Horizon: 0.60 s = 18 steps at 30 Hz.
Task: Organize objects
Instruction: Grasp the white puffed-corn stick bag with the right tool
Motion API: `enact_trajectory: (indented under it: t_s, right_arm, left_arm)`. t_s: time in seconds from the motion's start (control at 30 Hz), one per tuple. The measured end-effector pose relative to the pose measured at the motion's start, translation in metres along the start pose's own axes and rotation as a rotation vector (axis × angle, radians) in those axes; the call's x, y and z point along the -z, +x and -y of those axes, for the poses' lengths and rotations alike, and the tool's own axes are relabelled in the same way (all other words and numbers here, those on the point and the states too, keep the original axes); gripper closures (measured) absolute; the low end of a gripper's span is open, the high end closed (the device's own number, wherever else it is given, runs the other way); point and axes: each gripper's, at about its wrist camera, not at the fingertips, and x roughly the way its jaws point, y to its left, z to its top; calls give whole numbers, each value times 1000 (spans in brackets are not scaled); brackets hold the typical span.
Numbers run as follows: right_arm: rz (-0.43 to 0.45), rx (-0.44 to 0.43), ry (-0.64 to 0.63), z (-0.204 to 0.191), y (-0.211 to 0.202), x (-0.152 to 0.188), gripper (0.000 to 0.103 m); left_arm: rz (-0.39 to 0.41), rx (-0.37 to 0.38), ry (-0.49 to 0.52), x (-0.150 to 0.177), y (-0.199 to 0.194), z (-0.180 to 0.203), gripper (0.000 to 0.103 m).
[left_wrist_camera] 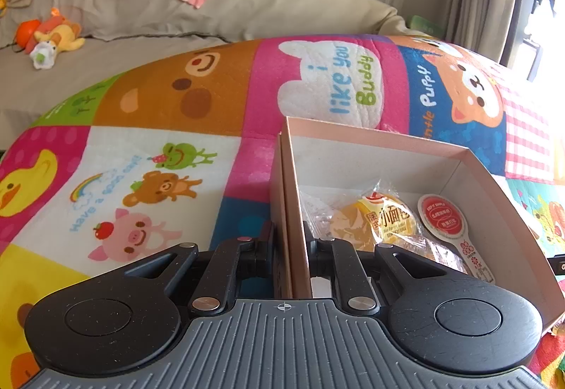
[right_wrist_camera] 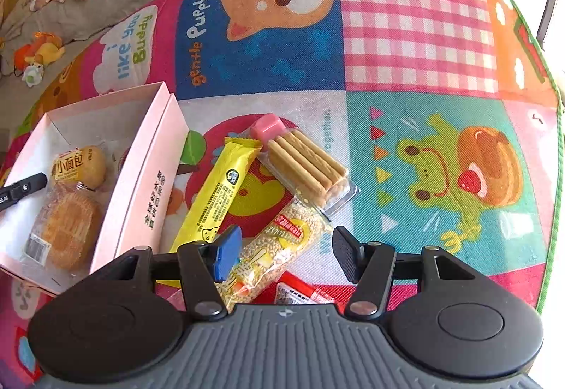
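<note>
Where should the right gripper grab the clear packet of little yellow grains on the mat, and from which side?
Grip the grain packet across its narrow width near the middle, coming from above. It lies flat and long between the open right gripper fingers already; the yellow bar crowds one side, so close squarely.

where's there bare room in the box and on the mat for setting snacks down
Free: the far end of the pink cardboard box, beyond the small yellow bread packet; also the pink checked mat patch and frog patch. Crowded: the box's near end, and the mat around the yellow wrapped bar and biscuit stick tray.
</note>
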Motion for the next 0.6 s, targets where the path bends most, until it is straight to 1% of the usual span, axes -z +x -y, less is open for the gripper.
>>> enact_trajectory:
  t_s: [0.13, 0.2, 0.23, 0.3, 0.33, 0.37, 0.5, 0.6]
  right_arm:
    - [-36, -15, 24, -6, 7, 0, 46]
    - [-53, -21, 43, -8, 13, 0, 54]
    - [-57, -25, 48, -10, 14, 1, 61]
    - [-50, -7, 21, -16, 10, 1, 66]
    - [-51, -10, 2, -20, 7, 2, 71]
    - [-53, -11, -11, -23, 2, 4, 74]
    - [-50, -46, -39, -30, -31, 20, 75]
    - [-52, -78, -49, -36, -64, 39, 75]
  left_arm:
    - [0, -1, 1, 0, 0, 0, 88]
    - [0, 0, 0, 0, 0, 0, 88]
    - [0, 0, 0, 0, 0, 0, 88]
    - [0, 0, 0, 0, 0, 0, 88]
    - [0, 0, 0, 0, 0, 0, 88]
    - [0, 1, 0, 0, 0, 0, 87]
    - [0, 2, -1, 0, -1, 0, 87]
    - [0, 2, -1, 0, -1, 0, 87]
